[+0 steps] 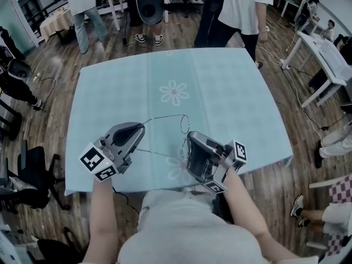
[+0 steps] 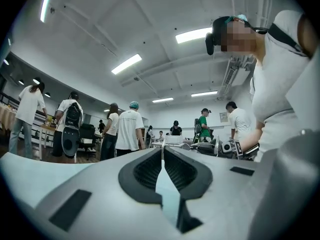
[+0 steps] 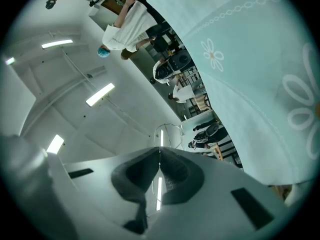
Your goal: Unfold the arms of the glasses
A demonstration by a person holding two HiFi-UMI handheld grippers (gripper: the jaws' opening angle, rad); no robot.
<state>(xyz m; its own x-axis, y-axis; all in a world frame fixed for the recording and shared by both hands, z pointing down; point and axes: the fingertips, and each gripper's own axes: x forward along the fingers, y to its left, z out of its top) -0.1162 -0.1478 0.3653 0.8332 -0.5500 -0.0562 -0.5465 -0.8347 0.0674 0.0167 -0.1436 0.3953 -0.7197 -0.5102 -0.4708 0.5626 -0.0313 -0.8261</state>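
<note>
Thin wire-framed glasses hang just above the pale blue tablecloth, stretched between my two grippers. My left gripper is shut on the end of one long arm, which runs right to the round lens rim. My right gripper is shut on the frame beside that rim. In the right gripper view the rim loops just past the closed jaws of the right gripper. In the left gripper view the left gripper has its jaws together, with only a sliver of wire at the tips. A second thin wire runs lower between the grippers.
The table's near edge lies close to my body. A flower print marks the cloth's middle. Several people stand beyond the far edge, one close to the far right corner. An office chair stands at the left, white desks at the right.
</note>
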